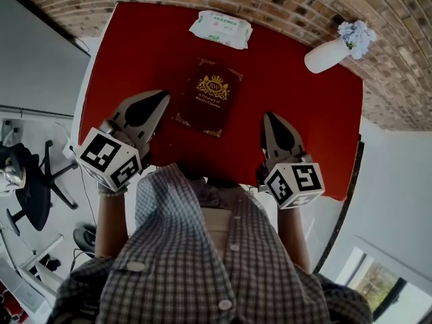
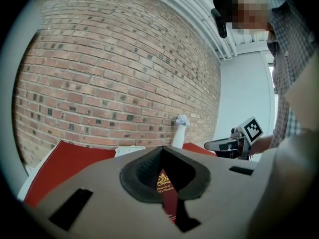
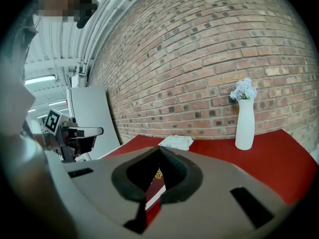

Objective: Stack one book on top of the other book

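A dark red book [image 1: 209, 105] with a gold crest lies flat in the middle of the red table [image 1: 135, 46]. Only this one cover shows from above, and I cannot tell whether another book lies under it. My left gripper [image 1: 162, 98] hovers shut just left of the book, holding nothing. My right gripper [image 1: 270, 117] hovers shut to the book's right, also holding nothing. In the left gripper view the book [image 2: 167, 188] peeks through below the closed jaws [image 2: 162, 148]. In the right gripper view the book [image 3: 157, 180] shows a pale page edge under the closed jaws [image 3: 159, 149].
A white tissue pack [image 1: 221, 29] lies at the table's far edge behind the book. A white vase [image 1: 327, 55] with pale flowers stands at the far right. A brick wall runs behind the table. An office chair [image 1: 34, 181] stands on the floor to the left.
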The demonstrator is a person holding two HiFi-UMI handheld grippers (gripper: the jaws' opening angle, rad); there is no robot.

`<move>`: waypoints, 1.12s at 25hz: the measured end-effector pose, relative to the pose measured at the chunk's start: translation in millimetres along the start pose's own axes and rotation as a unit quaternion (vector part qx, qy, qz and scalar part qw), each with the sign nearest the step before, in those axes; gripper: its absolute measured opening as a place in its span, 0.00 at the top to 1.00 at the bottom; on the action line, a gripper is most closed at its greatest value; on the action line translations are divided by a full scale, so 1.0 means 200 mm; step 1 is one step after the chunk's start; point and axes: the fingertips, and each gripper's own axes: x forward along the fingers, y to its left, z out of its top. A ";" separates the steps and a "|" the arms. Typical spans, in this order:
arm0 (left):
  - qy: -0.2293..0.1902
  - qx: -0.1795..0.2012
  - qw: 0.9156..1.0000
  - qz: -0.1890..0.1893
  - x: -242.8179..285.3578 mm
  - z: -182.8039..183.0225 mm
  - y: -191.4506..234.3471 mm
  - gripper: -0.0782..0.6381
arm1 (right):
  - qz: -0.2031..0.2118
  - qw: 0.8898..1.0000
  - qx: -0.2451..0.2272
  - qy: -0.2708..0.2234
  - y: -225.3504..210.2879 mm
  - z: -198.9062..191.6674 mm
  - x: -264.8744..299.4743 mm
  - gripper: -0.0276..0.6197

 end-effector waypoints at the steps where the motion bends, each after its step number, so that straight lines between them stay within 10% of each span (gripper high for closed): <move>1: -0.001 0.000 1.000 0.000 0.00 0.00 0.00 0.88 | 0.000 1.000 0.001 0.000 0.00 0.00 0.00 0.95; 28: -0.012 -0.021 0.999 -0.028 0.05 -0.02 -0.04 0.88 | -0.004 1.000 0.015 0.020 0.00 -0.06 -0.01 0.95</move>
